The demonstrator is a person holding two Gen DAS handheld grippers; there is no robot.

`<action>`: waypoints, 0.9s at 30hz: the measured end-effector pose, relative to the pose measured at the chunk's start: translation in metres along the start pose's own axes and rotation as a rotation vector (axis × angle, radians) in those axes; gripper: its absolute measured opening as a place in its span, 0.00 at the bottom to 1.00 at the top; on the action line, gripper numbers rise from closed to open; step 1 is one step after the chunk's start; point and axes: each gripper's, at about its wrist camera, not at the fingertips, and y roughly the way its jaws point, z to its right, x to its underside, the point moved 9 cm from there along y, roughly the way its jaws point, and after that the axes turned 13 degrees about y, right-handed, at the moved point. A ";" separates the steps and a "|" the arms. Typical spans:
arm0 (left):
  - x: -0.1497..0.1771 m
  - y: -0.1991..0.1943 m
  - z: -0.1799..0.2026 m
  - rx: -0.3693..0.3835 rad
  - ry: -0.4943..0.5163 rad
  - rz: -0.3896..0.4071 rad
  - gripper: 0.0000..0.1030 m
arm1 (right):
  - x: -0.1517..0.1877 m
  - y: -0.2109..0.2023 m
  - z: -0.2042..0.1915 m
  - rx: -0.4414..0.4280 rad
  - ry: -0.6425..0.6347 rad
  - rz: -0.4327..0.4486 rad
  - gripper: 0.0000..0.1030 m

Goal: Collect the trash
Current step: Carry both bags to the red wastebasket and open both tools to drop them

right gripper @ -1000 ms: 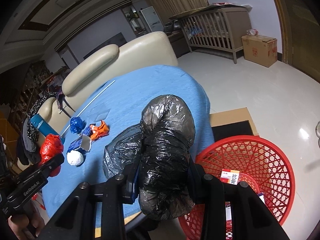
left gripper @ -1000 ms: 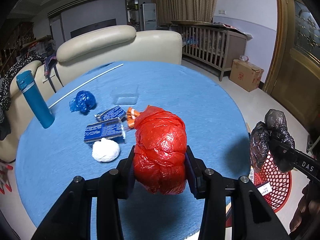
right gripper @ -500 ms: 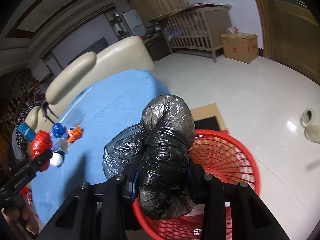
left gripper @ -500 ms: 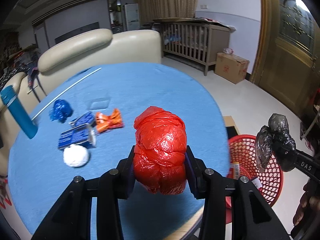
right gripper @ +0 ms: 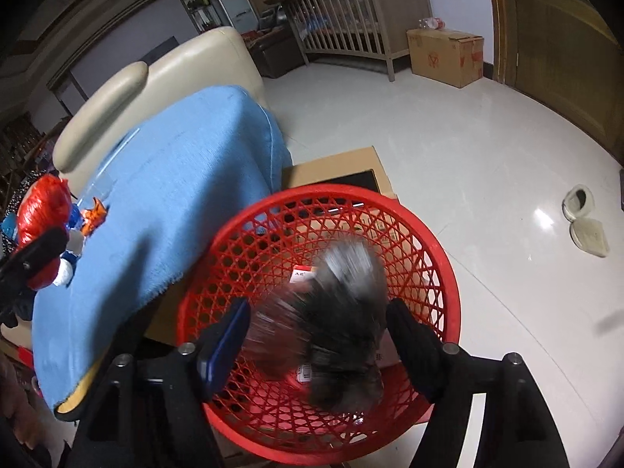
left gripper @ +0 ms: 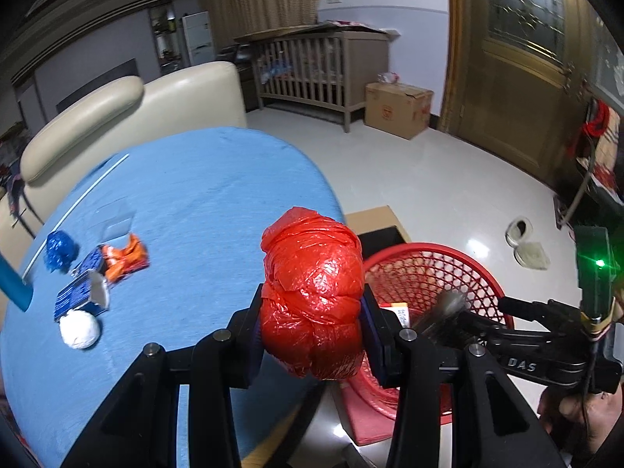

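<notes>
Gaping wide where it clamped a moment ago, the right gripper point(right gripper: 318, 345) lets the black bag point(right gripper: 339, 335) blur into the red basket point(right gripper: 448, 269), while the left gripper point(left gripper: 312, 312) squeezes its red bag point(left gripper: 312, 296) beyond the table point(left gripper: 202, 202) edge.

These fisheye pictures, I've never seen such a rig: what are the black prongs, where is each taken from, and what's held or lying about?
The prongs are hand-held tongs, one per hand, each with a camera looking along its fingers.

Left view: the left tongs grip a red bag bundle beside the blue table, where a white ball, blue box and orange wrapper lie.

Right view: the right tongs are open over the red basket, the blurred black bag between them.
</notes>
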 end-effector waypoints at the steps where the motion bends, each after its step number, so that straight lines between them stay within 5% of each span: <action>1: 0.000 0.002 0.004 0.005 0.006 -0.003 0.44 | 0.000 0.000 0.002 -0.001 0.005 -0.002 0.73; 23: -0.013 0.028 0.088 0.167 0.120 -0.058 0.44 | -0.043 -0.044 0.060 -0.048 0.219 0.160 0.74; 27: -0.014 0.038 0.093 0.205 0.094 -0.089 0.51 | -0.045 -0.045 0.064 -0.056 0.236 0.164 0.74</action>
